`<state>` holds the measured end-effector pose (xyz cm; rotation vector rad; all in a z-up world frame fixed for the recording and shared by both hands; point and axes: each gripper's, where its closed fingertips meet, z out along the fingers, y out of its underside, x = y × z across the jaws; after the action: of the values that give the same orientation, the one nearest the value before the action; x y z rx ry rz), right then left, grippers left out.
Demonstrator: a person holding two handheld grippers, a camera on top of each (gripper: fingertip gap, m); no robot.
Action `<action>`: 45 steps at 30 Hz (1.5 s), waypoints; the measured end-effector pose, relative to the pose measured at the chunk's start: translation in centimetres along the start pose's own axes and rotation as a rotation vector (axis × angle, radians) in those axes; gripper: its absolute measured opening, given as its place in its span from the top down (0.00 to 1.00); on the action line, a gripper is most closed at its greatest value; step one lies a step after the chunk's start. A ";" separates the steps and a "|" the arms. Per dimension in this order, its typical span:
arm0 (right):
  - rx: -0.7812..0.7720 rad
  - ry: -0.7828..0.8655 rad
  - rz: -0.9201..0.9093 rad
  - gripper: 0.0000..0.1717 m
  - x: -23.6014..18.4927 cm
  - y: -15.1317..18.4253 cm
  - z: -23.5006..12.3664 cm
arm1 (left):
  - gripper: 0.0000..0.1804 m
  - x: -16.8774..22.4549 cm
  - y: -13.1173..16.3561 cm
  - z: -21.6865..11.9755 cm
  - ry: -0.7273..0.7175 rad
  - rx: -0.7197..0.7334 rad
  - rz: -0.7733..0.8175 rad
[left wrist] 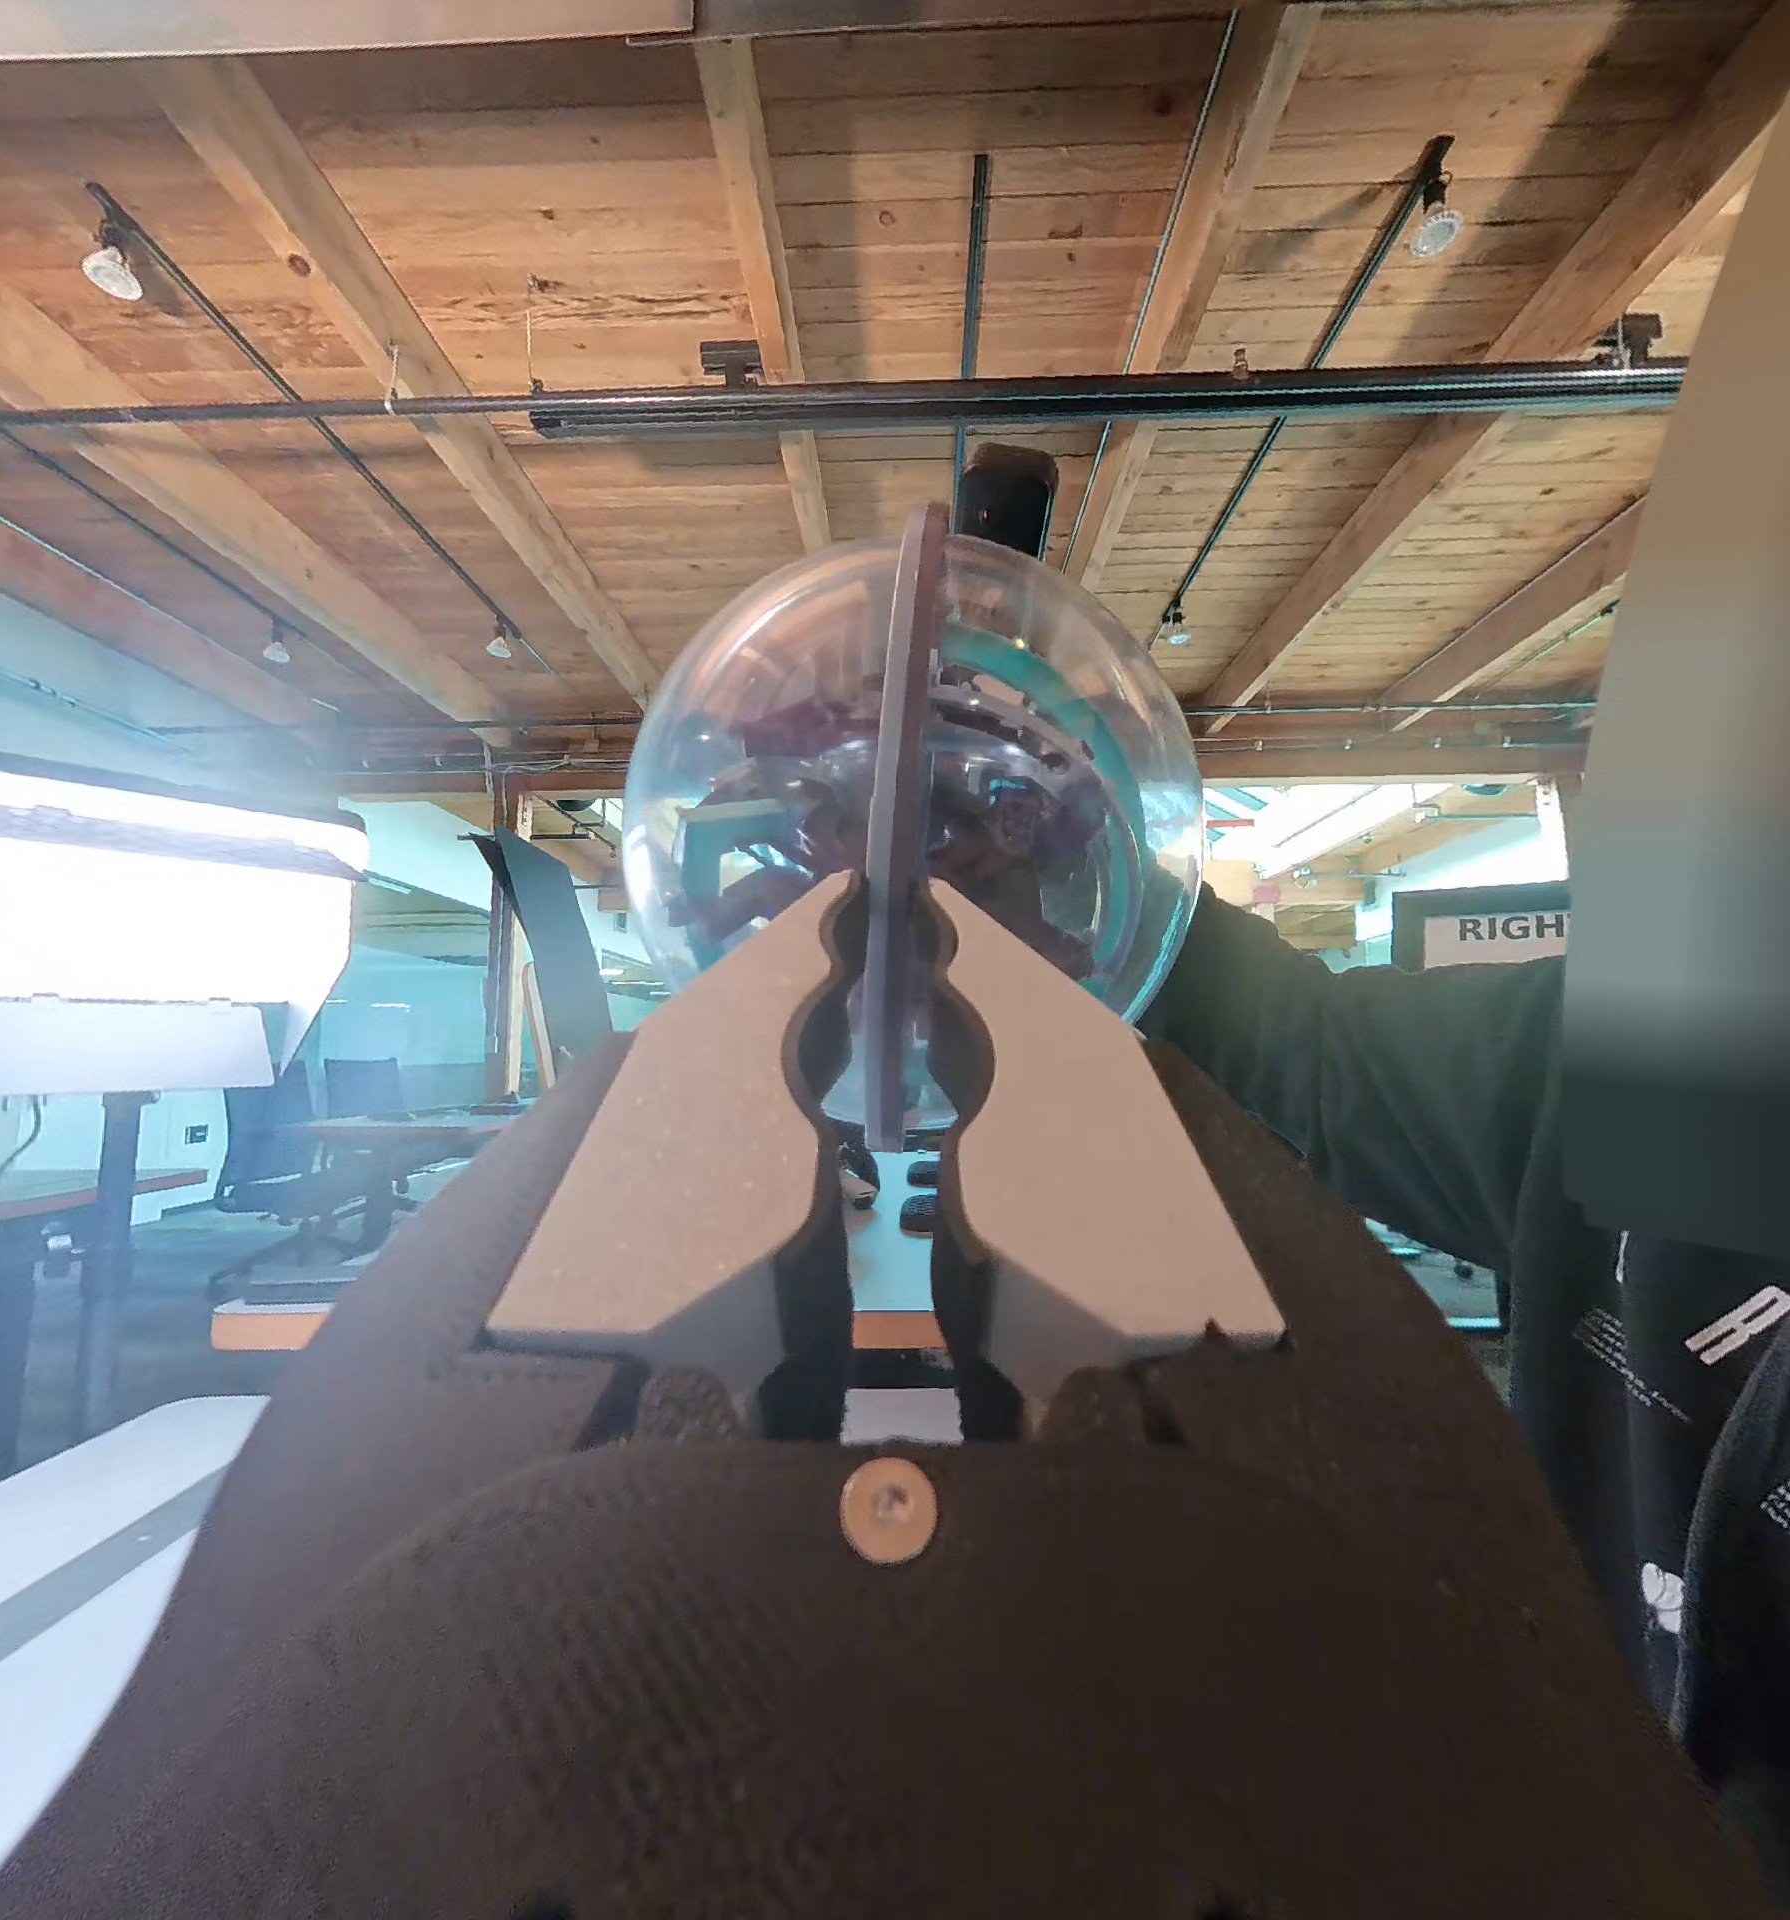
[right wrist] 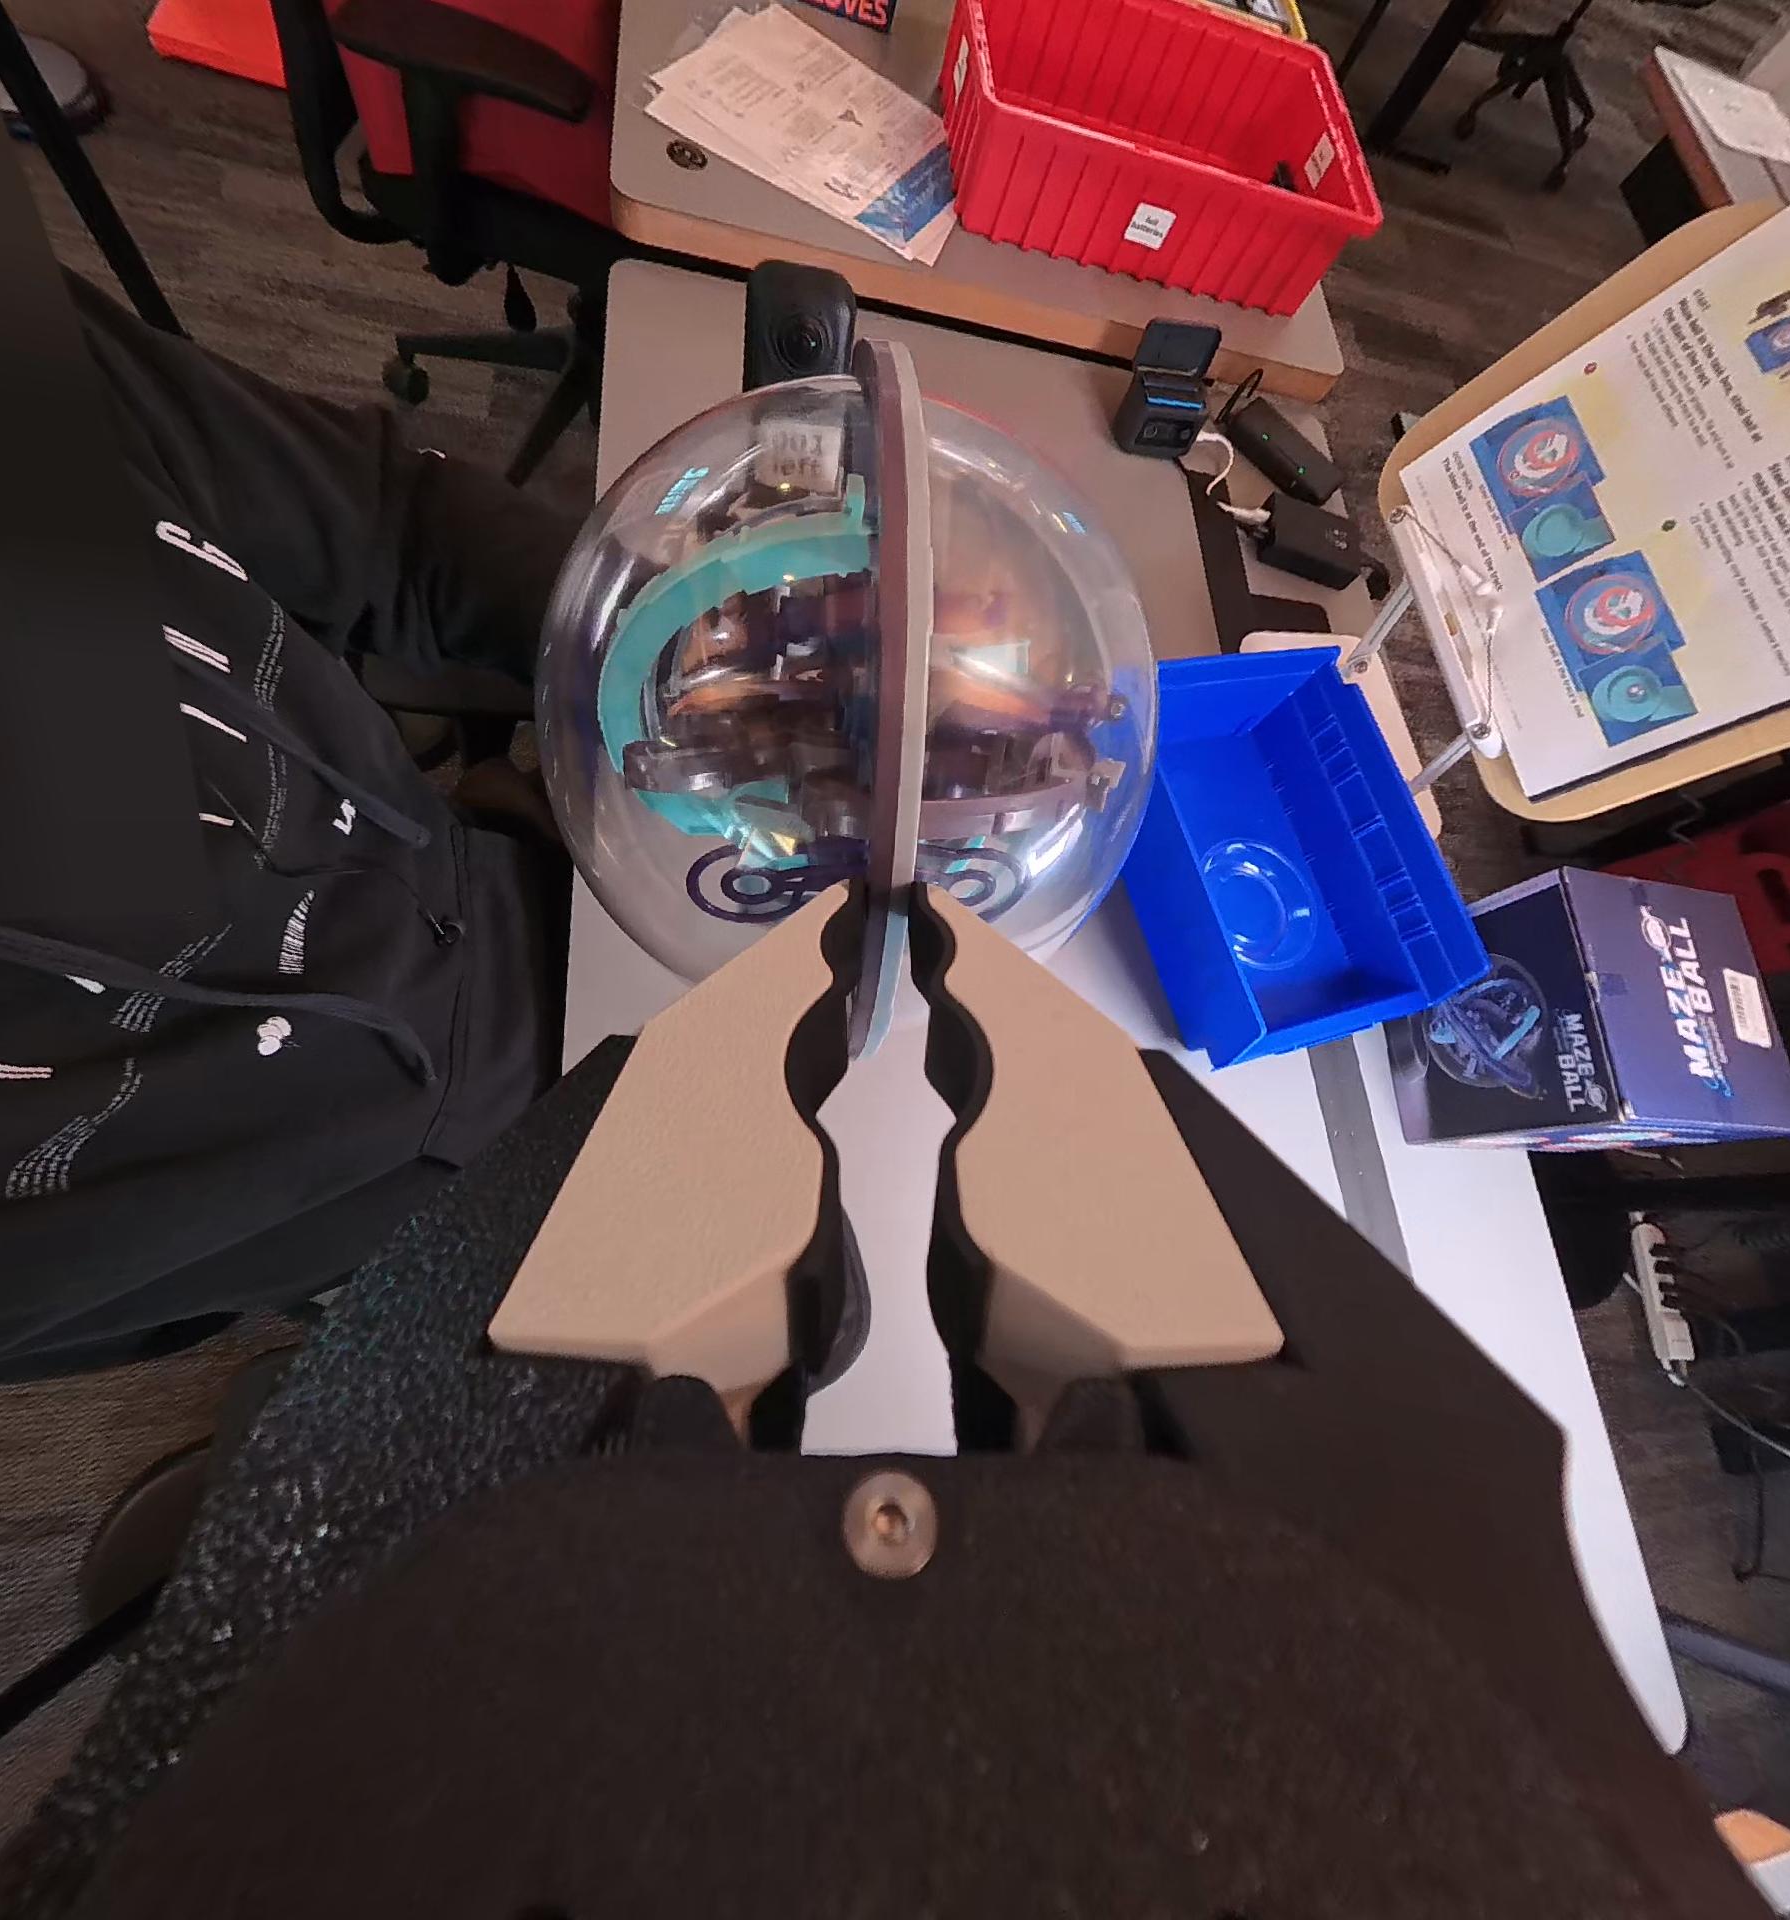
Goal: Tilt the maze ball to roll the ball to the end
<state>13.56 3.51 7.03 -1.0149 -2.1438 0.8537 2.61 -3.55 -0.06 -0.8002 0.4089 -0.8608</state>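
Gripping the thin flat ring [left wrist: 896, 831] that runs round the maze ball [left wrist: 1036, 790], the left gripper [left wrist: 893, 914] is seen from below against a ceiling of rough wooden planks and beams [left wrist: 558, 260]. Its pale, matte fingers [left wrist: 725, 1039], with wavy black inner edges, are pressed onto the ring from both sides. The ball is a clear, glossy plastic sphere, and curved teal and dark purple tracks are packed inside it.

From the other side, the right gripper [right wrist: 883, 914] is clamped on the same ring [right wrist: 896, 623] at its tips, both wavy pads being pressed against the ring's flat faces. The maze ball [right wrist: 725, 675] is held up between the two grippers, above a smooth white table [right wrist: 1442, 1299]. A teal arc and a printed dark spiral are visible through the shell. The small ball inside cannot be made out.

Beside it on the table, an open blue plastic bin [right wrist: 1296, 852] with ribbed walls is lying, and next to that a dark blue cardboard box [right wrist: 1618, 1018]. Farther back, a ribbed red crate [right wrist: 1151, 145] is set on another desk.
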 end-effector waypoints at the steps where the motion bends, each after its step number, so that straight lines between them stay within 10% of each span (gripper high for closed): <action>1: -0.005 -0.001 0.005 0.97 0.0 0.1 0.0 | 0.97 0.0 0.2 0.0 -0.002 0.003 -0.015; 13: -0.046 -0.091 0.191 0.97 0.0 5.3 2.7 | 0.97 -0.6 4.4 -2.5 -0.118 0.020 -0.350; 29: 0.167 -0.434 0.720 0.97 -0.3 21.9 15.1 | 0.98 -2.9 15.6 -12.4 -0.528 -0.007 -0.851; 45: 0.267 -0.473 0.859 0.95 2.5 26.1 18.8 | 0.96 -5.4 19.4 -15.4 -0.787 -0.076 -1.015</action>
<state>9.37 13.07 -23.49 -1.7460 -1.8153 1.8783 -0.11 1.42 -24.77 -1.3616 -0.7393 -1.3516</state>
